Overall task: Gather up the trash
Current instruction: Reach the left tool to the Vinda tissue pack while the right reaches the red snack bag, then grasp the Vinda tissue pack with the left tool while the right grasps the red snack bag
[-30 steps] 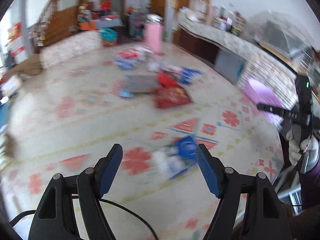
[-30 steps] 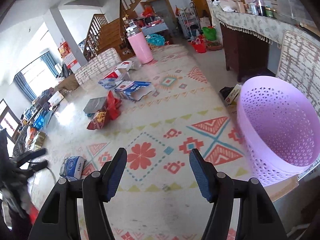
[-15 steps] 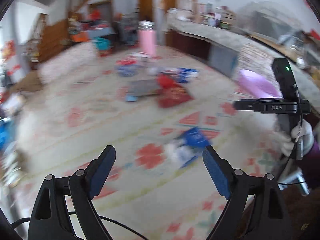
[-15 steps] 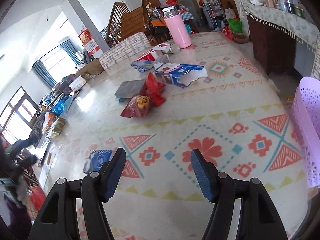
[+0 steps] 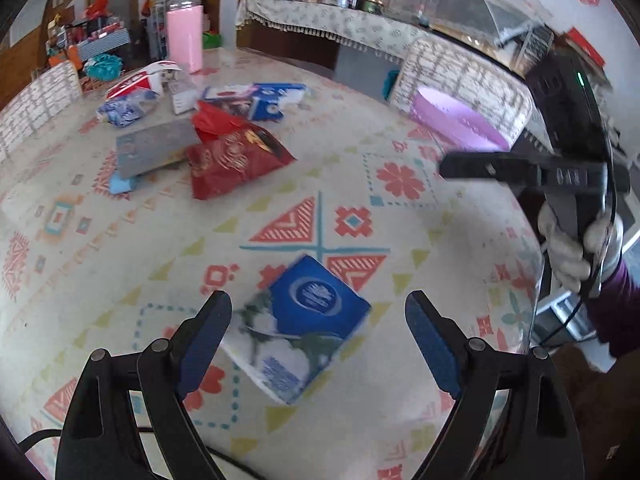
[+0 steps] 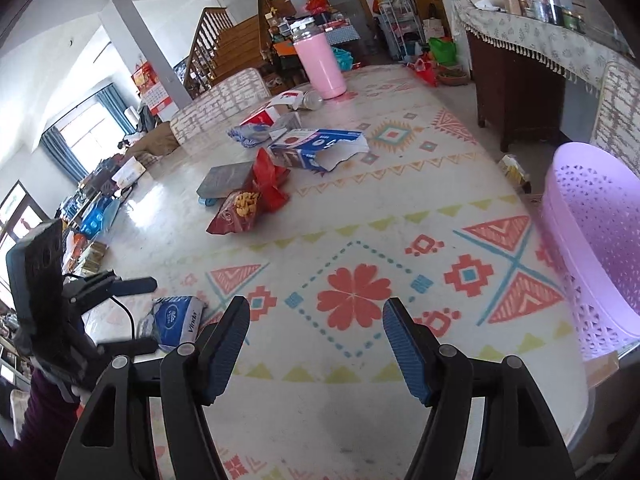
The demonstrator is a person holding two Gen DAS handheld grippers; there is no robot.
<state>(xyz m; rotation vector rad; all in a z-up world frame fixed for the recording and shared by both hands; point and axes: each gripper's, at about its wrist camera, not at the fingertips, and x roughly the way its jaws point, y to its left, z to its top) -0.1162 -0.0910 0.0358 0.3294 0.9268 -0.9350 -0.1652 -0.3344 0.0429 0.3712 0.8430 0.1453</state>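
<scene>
Left tool (image 5: pixel 318 336) astride tissue pack (image 5: pixel 300 324) — untouched.

Wide bare stretch of patterned tablecloth (image 6: pixel 360 292) ahead of right gripper (image 6: pixel 316 340); jaws apart, nothing between. Blue tissue pack (image 5: pixel 300 320) lying flat between the spread jaws of left gripper (image 5: pixel 318 340), clear of both pads, open cloth on its far side. Mid-table blocked by a clutter cluster: red snack bag (image 5: pixel 232 160), grey flat box (image 5: pixel 156 148), torn blue carton (image 6: pixel 320 148), pink tumbler (image 6: pixel 320 68) upright behind. Purple basket (image 6: pixel 592 248) off the table's right edge, mouth unobstructed.
</scene>
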